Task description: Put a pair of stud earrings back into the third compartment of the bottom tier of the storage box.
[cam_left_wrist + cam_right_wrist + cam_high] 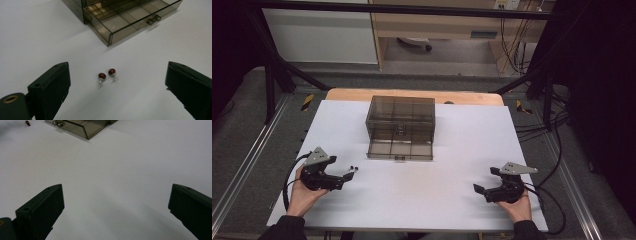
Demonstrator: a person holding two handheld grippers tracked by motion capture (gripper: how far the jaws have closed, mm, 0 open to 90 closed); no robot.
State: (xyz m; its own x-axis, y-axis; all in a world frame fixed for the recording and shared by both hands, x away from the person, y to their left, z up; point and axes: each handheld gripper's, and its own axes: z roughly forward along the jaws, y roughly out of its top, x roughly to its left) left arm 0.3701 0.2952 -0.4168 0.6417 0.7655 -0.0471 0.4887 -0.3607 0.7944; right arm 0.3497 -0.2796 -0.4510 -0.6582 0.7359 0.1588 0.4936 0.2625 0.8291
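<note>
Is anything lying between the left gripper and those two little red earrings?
Nothing visible does. The earrings lie on bare white table just ahead of the left gripper, whose jaws stand wide apart.

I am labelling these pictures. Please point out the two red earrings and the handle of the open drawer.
Left earring [101, 75], left gripper view, on its red ball.
Right earring [112, 72], left gripper view, on its red ball.
Drawer handle [153, 20], left gripper view, on the metal pull.

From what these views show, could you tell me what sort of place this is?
Probably a lab recording station rather than a home: a white table inside a black frame, loose cables behind, and a person's hand-held grippers, left gripper and right gripper.
</note>
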